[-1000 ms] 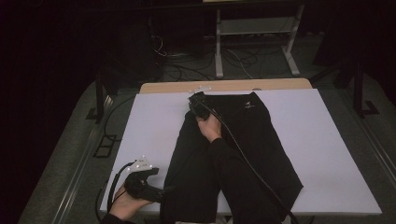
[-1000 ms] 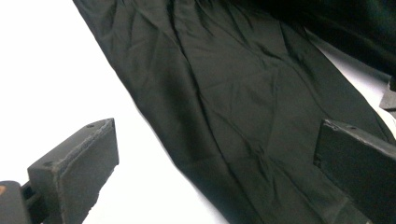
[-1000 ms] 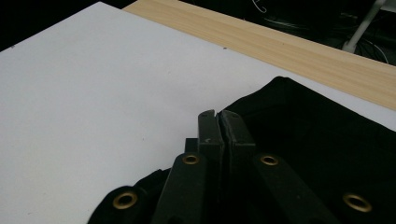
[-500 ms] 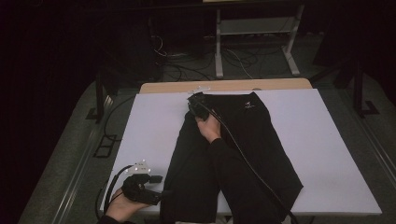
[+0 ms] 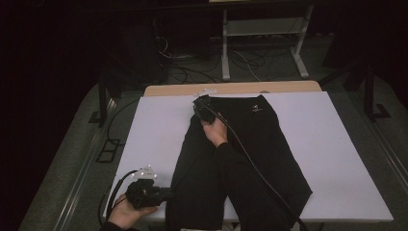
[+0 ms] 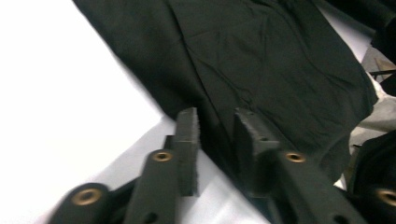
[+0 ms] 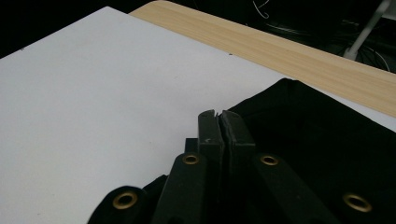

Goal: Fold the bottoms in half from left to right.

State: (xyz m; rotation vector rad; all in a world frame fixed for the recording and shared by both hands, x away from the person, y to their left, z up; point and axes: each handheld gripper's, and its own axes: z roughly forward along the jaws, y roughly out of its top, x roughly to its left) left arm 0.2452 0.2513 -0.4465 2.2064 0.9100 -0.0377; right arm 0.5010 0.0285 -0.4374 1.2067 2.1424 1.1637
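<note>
Black shorts [image 5: 269,144] with a small white logo lie flat on a white sheet [image 5: 144,130]. My right gripper [image 5: 197,103] sits at the waistband's far left corner, and its jaws [image 7: 217,114] are pressed together on the cloth edge [image 7: 327,140]. My left gripper [image 5: 168,194] lies low at the near left hem. Its jaws [image 6: 217,116] have just been closing, and a gap still shows between the pads. The edge of the shorts [image 6: 261,60] runs into that gap. A black sleeve lies across the shorts.
A light wooden table edge [image 5: 231,89] [image 7: 299,51] shows beyond the sheet. A metal rack [image 5: 260,29] and loose cables stand on the dark floor behind. Bare white sheet stretches left and right of the shorts.
The left gripper's jaws have narrowed around the hem edge. Both hands stay where they were, and the shorts have not shifted.
</note>
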